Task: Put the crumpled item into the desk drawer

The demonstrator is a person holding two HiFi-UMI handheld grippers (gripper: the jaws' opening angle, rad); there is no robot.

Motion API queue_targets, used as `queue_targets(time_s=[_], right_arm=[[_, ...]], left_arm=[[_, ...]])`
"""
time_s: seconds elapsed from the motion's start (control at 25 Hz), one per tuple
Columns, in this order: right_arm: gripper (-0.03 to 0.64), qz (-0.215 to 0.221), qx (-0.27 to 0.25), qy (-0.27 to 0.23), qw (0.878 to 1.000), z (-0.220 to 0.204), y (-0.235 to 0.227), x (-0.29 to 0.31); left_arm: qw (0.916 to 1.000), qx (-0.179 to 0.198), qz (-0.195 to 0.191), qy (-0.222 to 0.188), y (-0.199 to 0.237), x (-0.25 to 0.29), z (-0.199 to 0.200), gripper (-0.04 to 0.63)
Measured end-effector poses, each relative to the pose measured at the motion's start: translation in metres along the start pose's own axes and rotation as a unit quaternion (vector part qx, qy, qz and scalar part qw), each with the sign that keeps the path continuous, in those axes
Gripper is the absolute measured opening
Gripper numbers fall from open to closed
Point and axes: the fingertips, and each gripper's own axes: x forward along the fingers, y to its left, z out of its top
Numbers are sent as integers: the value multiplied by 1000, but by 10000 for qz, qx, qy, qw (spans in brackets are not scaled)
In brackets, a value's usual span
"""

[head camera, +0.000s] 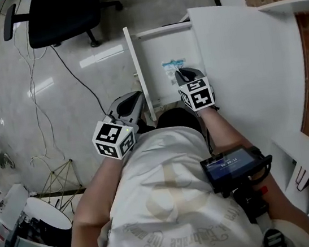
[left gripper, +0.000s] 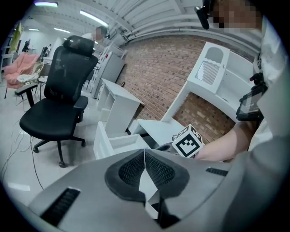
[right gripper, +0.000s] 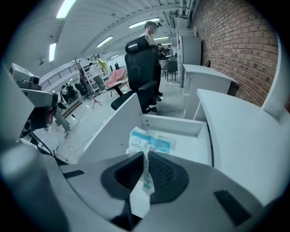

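Pinching the crumpled item (right gripper: 149, 141), a white wrapper with blue print, the right gripper (right gripper: 146, 170) has both pads closed on a twisted tail of it. The rest of the wrapper fans out ahead of the jaws, inside the outline of the open drawer (right gripper: 179, 123), near its left wall. Can't tell if it touches the drawer bottom

Left gripper (left gripper: 145, 168): jaws pressed together, nothing between them. In the head view it sits just left of the drawer's side wall, over the floor, apart from the item

Surface: the white desk (head camera: 248, 61) has a curved smooth top that is bare where it shows. The drawer is pulled out from its left side, white inside, with only the wrapper over it. Person stands over the drawer, right forearm along the desk edge, with a small screen device (head camera: 233, 166) at the chest

Room: glossy grey tiled floor (head camera: 50, 72) with thin black cables (head camera: 76, 74) trailing across it, and a black office chair (left gripper: 59, 99) beyond the drawer. Red brick wall (left gripper: 156, 74) runs behind the desk. Another white desk unit (left gripper: 115, 102) stands along that wall. Long open hall with strip ceiling lights (right gripper: 65, 8), more chairs and gear far back, too small to tell
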Motion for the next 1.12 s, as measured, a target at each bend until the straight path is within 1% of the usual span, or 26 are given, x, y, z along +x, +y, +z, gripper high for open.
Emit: queue_targets(time_s=[0.24,0.4,0.6,0.88,1.12], right_arm=[[48,46,-70,184,9998,-3,2,25],[48,53,-91,321,9994,-6,5,31],[48,80,-99,500,9987,-14,7,54],[48,162,425,751,9961,-29,3,78],[48,124,405,949,9946,-34,-2,96]], left_arm=[[9999,-110,42,18,8,0,-4,23],[9998,-197,73,42,6,-8,-6,23],[9995,-284,95,101,11,-10,-17,23],[9992,-319,148,180,9,-13,-29,23],[9984,-451,305,144,20,-19,-30,23]])
